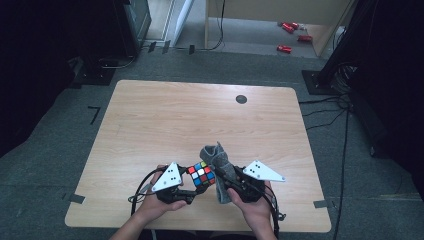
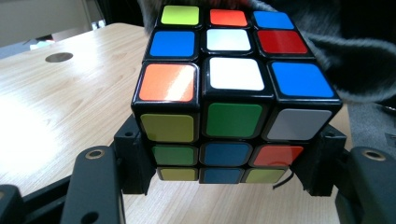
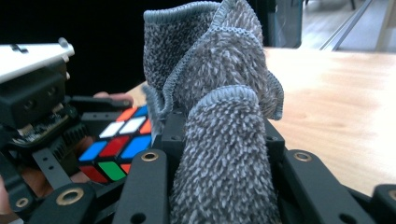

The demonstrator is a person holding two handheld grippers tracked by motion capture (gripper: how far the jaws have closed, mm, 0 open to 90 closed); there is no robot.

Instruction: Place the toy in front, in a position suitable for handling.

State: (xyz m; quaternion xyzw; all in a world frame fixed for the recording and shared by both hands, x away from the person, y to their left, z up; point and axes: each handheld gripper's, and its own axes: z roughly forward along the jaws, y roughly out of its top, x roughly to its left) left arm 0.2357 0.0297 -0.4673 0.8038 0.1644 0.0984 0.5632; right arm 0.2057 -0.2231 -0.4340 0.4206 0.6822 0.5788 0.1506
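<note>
A scrambled colour cube [image 1: 201, 175] is held just above the wooden table [image 1: 165, 120] near its front edge. My left gripper [image 1: 192, 186] is shut on it; in the left gripper view both black jaws press the lower sides of the cube [image 2: 224, 107]. A grey towelling cloth [image 1: 218, 165] rises bunched right beside the cube. My right gripper [image 1: 227, 186] is shut on the cloth [image 3: 219, 121], which stands folded between its jaws. The cube [image 3: 116, 147] and the left gripper's body lie at the left of the right gripper view.
A small dark round disc [image 1: 241, 99] lies at the far right part of the table. Cables trail on the grey floor to the right, and small red objects [image 1: 285, 48] lie on the floor beyond the table. Dark equipment stands at both far corners.
</note>
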